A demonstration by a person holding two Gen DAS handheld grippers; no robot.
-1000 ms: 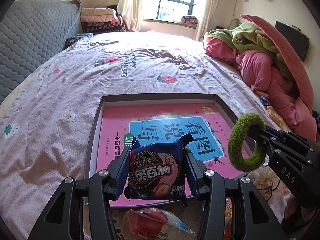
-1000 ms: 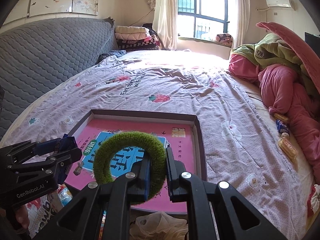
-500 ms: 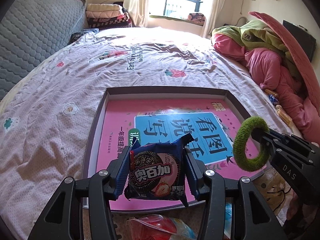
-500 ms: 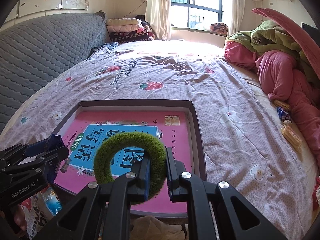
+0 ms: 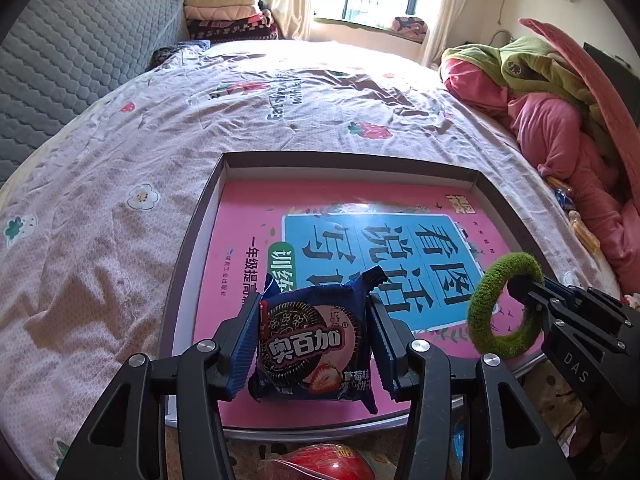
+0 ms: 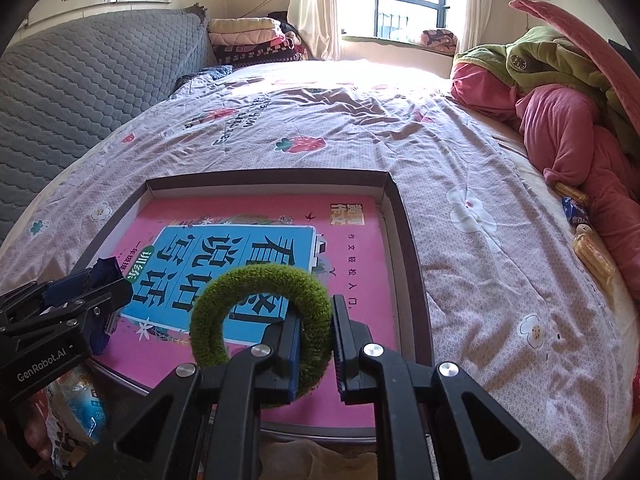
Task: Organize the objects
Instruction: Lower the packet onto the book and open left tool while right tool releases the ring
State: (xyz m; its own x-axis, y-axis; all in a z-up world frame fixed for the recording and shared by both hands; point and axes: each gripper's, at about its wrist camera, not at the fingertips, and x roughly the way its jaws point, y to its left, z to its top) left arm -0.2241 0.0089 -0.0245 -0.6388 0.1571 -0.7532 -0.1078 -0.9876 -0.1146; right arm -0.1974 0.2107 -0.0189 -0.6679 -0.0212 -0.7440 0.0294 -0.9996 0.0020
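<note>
- Your tray (image 5: 192,240) lies on the bed (image 5: 120,152), with a book (image 5: 360,240) flat inside it.
- Your left tool (image 5: 312,340) holds the biscuit packet (image 5: 312,344) above the book's near edge.
- Your right tool (image 6: 314,344) holds the ring (image 6: 260,280) above the book, right of the packet.

Home bedroom, bed (image 5: 280,120), curtained window (image 6: 400,0)

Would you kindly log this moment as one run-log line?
left gripper: shut on cookie packet | right gripper: shut on green ring | both over tray holding pink book
</note>
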